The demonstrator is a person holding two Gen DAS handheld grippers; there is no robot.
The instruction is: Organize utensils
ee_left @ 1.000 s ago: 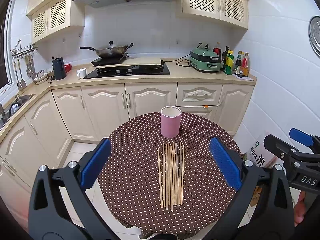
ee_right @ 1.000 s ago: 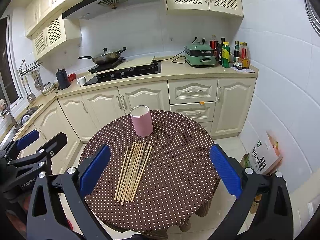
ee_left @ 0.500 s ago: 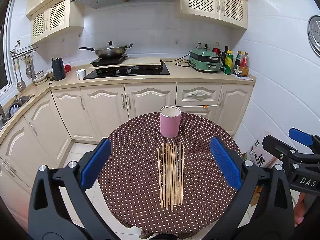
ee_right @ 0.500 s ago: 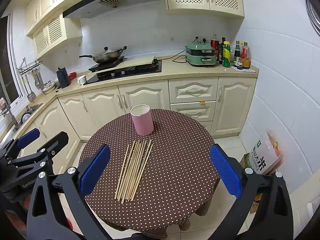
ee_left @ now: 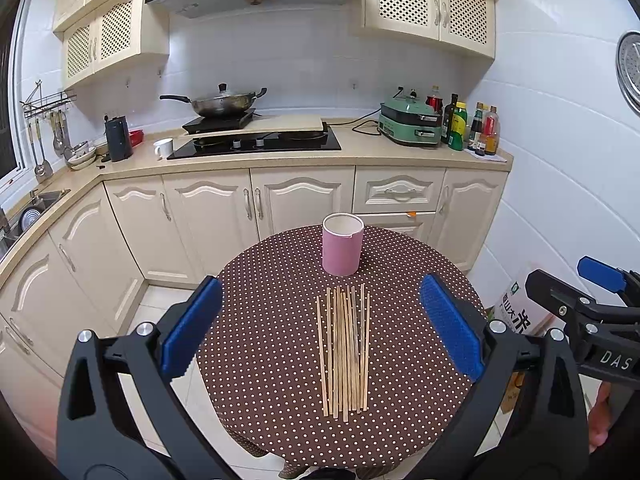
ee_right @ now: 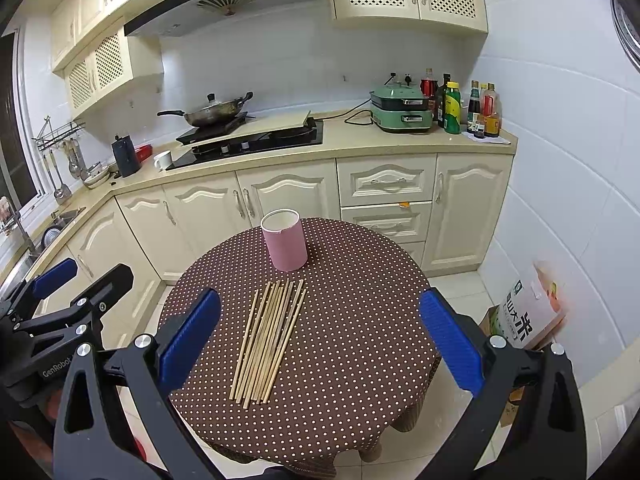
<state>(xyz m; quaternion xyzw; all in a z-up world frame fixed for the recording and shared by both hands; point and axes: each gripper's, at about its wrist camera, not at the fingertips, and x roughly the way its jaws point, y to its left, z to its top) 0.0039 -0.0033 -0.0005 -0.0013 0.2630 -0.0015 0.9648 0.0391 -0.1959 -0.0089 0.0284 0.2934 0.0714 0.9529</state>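
Several wooden chopsticks (ee_left: pixel 345 350) lie side by side on a round table with a brown polka-dot cloth (ee_left: pixel 272 344). A pink cylindrical holder (ee_left: pixel 343 245) stands upright behind them, and I see nothing inside it. My left gripper (ee_left: pixel 320 326) is open and empty, held above the table's near side. My right gripper (ee_right: pixel 318 328) is also open and empty, above the chopsticks (ee_right: pixel 269 340) and in front of the holder (ee_right: pixel 285 245). Each gripper shows at the edge of the other's view.
Cream kitchen cabinets and a counter (ee_left: pixel 360 150) with a hob, wok, green appliance and bottles run behind the table. A sink (ee_left: pixel 36 204) is at the left. A rice bag (ee_right: pixel 524 312) stands on the tiled floor at the right.
Both grippers have barely shifted; the scene stays nearly the same. The chopsticks and holder have not moved.
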